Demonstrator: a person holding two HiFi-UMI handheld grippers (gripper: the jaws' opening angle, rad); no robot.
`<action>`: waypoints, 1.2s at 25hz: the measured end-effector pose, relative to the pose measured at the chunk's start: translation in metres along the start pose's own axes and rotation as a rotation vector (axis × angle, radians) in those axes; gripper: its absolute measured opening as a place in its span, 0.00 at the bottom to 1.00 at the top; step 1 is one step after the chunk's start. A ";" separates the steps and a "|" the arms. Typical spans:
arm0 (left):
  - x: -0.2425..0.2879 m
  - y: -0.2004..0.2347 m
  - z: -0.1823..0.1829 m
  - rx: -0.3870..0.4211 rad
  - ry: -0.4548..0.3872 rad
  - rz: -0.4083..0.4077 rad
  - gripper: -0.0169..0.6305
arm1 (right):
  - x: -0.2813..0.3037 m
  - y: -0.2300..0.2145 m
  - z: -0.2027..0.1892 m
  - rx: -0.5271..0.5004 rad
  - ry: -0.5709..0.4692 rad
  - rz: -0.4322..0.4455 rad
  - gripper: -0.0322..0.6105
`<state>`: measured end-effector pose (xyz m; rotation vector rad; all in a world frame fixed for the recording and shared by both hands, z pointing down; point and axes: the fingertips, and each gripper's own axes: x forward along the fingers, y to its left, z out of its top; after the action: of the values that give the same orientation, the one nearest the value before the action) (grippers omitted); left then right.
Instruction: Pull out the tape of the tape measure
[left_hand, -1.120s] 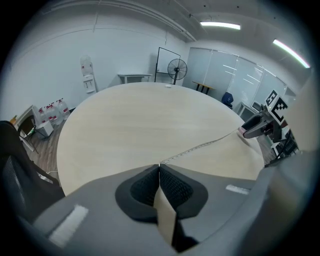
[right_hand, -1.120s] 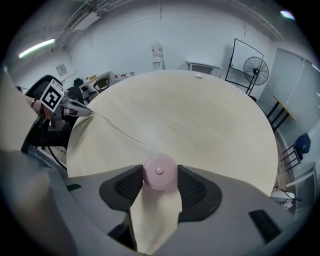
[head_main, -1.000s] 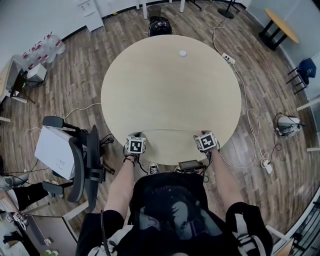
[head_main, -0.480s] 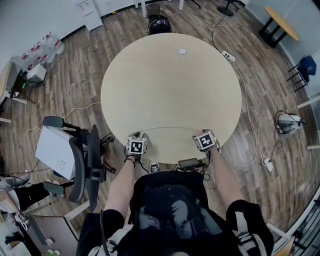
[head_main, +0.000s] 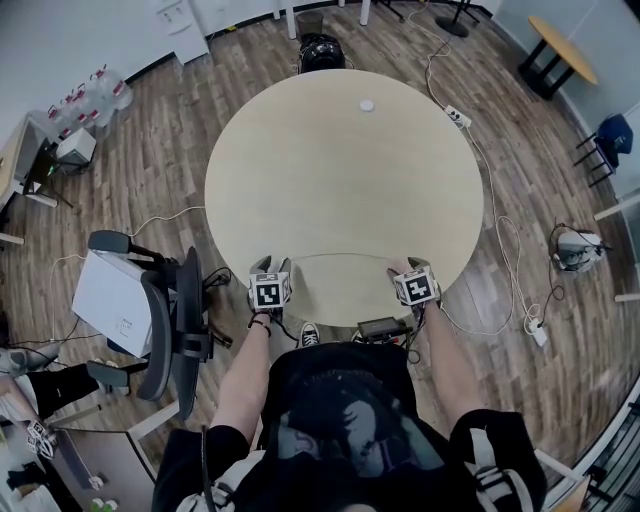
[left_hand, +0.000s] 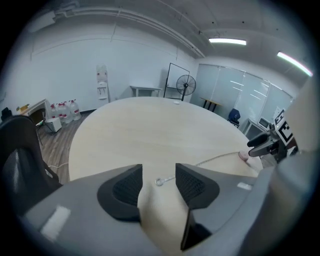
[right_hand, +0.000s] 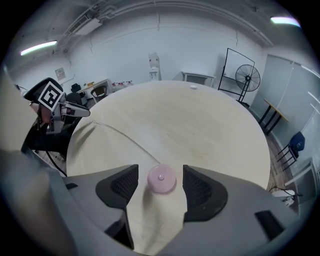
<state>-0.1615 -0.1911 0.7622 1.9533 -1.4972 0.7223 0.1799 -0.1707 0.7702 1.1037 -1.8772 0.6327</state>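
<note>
Since a second ago the fingers of your left gripper have come off the tape's end. They are opening at the near left edge of the round beige wooden counter. The small metal ring at the tape's tip lies loose on the counter between them, touching neither pad. From it the thin pale tape runs right to the round pink tape measure case. That case sits between the fingers of your right gripper, which are also opening and released, with a gap on each side.
</note>
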 end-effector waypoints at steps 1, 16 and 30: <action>-0.005 0.001 0.010 0.001 -0.030 0.005 0.35 | -0.005 -0.001 0.006 -0.004 -0.025 -0.006 0.49; -0.175 -0.061 0.198 0.246 -0.707 0.052 0.34 | -0.186 0.004 0.150 -0.106 -0.672 -0.223 0.46; -0.306 -0.112 0.266 0.295 -1.043 0.080 0.32 | -0.325 0.030 0.192 -0.184 -1.039 -0.296 0.36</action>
<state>-0.1021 -0.1550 0.3477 2.7010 -2.1196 -0.1458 0.1567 -0.1547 0.3923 1.7201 -2.4421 -0.3833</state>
